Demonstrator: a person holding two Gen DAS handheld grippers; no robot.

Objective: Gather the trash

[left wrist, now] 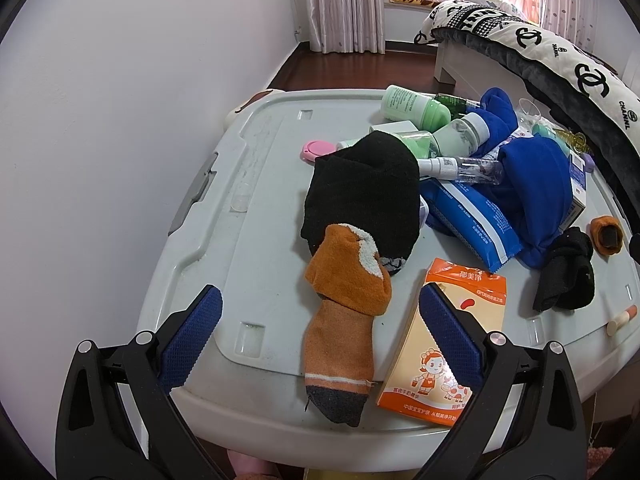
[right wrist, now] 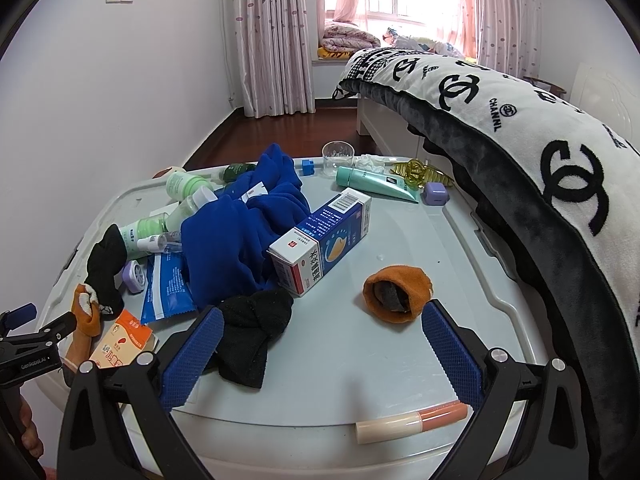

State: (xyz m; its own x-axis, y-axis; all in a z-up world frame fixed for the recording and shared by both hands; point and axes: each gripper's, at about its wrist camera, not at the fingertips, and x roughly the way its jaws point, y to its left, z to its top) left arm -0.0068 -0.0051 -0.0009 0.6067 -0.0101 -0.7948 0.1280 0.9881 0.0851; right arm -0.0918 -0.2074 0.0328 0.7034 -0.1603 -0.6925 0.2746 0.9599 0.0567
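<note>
Hovering over the near edge of the grey lid that serves as the desk (left wrist: 256, 184), the left gripper (left wrist: 320, 336) has its jaws wide apart and empty, with an orange sock (left wrist: 340, 320) lying between them and an orange carton (left wrist: 452, 344) partly under the right-hand jaw. The right gripper (right wrist: 320, 354) likewise holds its jaws spread and empty; a knotted black sock (right wrist: 252, 332) touches its left-hand jaw, and a peach lipstick tube (right wrist: 412, 420) lies just below the gap. Farther off sit a rolled orange sock (right wrist: 398, 294), a blue-and-white box (right wrist: 320, 240) and a blue cloth (right wrist: 236, 236). Only the right wrist view shows the clear cup (right wrist: 338, 158) and crumpled tissue (right wrist: 370, 162) at the far edge; only the left shows the pink case (left wrist: 318, 150).
</note>
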